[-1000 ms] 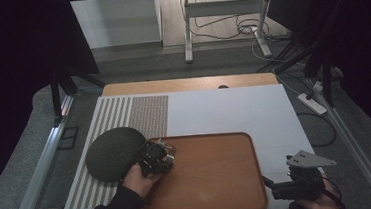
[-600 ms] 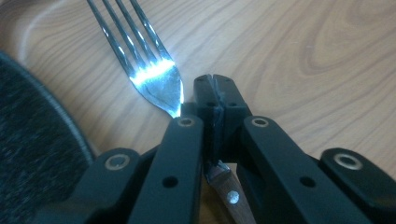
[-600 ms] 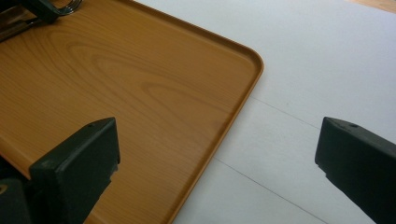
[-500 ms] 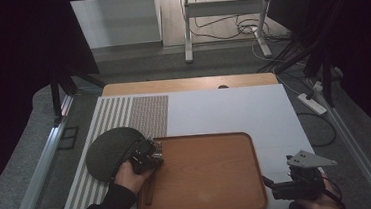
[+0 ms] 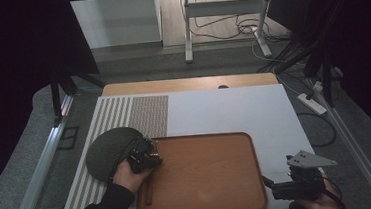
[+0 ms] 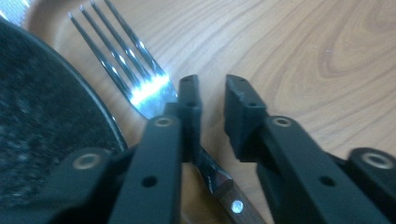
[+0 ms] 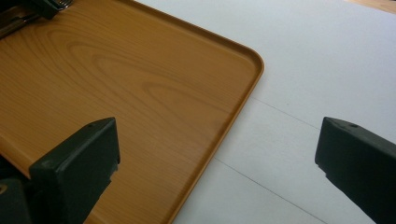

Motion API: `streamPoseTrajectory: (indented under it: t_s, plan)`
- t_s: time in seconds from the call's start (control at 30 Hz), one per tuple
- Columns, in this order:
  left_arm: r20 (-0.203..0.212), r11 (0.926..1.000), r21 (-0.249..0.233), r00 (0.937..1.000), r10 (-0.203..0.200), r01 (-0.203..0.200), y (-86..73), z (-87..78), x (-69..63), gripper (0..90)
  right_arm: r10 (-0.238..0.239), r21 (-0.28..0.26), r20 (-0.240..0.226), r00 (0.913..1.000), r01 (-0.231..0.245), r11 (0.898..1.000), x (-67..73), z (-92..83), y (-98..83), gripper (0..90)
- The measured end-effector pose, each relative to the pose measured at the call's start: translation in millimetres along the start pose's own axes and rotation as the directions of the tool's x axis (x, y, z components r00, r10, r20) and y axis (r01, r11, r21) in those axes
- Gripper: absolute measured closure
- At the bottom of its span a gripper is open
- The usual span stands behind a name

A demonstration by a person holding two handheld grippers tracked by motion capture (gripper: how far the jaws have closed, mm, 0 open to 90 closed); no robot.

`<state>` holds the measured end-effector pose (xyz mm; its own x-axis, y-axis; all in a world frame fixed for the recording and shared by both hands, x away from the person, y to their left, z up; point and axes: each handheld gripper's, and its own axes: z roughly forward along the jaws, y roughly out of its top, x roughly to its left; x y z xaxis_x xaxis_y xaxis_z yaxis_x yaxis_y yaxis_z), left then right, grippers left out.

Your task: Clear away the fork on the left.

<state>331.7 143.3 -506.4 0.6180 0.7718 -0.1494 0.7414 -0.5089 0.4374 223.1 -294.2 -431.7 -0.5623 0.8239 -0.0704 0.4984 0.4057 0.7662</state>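
White tabletop (image 5: 234, 110) carries a wooden tray (image 5: 214, 182). At its near-left edge lies a fork (image 6: 140, 84), beside a dark plate (image 5: 108, 150). Left gripper (image 6: 212, 100) narrowly apart, unclamped; right gripper (image 7: 215, 154) wide apart, idle. Goal unclear.

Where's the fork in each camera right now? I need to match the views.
High view: the fork lies along the tray's left edge, its handle below the left gripper.
Left gripper view: fork at centre, under the jaws, tines pointing up-left.
Right gripper view: cannot tell.
Shared landmark: the wooden tray.
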Motion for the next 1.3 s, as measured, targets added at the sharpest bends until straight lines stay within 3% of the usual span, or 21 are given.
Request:
streamPoseTrajectory:
  t_s: [0.1,0.23,0.53,0.73,0.9,0.97,1.03,1.17,1.3]
  plan:
    - [0.01,0.9992,-0.038,0.9999,-0.009,0.01,0.7,-5.7,-0.7,63.4,0.001,0.0,-0.001,1.0,-0.001,1.0,-0.2,0.1,0.0,0.3]
    - [0.008,0.9983,-0.055,0.9998,-0.017,0.018,0.2,-11.9,-0.1,51.8,0.001,0.0,-0.001,1.0,-0.001,1.0,-0.2,-0.2,-0.1,0.3]
    - [0.026,0.9957,-0.091,0.9994,0.021,-0.018,-4.4,-24.9,1.3,35.2,0.004,-0.002,-0.002,1.0,-0.004,1.0,-0.5,-0.2,-0.2,0.3]
    - [0.067,0.9948,-0.102,0.9977,0.004,0.003,-9.7,-29.3,7.6,23.6,0.006,-0.005,-0.004,1.0,-0.006,1.0,-0.9,-0.4,-0.3,0.3]
    - [0.109,0.9886,-0.145,0.9938,-0.024,0.039,-11.8,-36.4,13.2,13.4,0.006,-0.005,-0.005,1.0,-0.006,1.0,-0.9,-0.3,-0.3,0.3]
    - [0.13,0.9846,-0.162,0.9906,-0.044,0.065,-12.9,-40.2,16.0,10.1,0.006,-0.005,-0.005,1.0,-0.006,1.0,-0.8,-0.3,-0.2,0.3]
    - [0.171,0.9859,-0.16,0.985,-0.021,0.049,-16.2,-45.0,19.7,4.1,0.006,-0.003,-0.004,1.0,-0.006,1.0,-0.8,-0.3,-0.1,0.3]
    - [0.173,0.9789,-0.194,0.9844,-0.03,0.064,-23.9,-54.7,27.7,2.4,0.006,-0.003,-0.005,1.0,-0.006,1.0,-0.8,-0.3,-0.2,0.4]
    - [0.118,0.9738,-0.226,0.993,0.004,0.023,-34.0,-63.4,33.3,0.0,0.006,-0.002,-0.004,1.0,-0.006,1.0,-0.5,-0.2,-0.1,0.3]
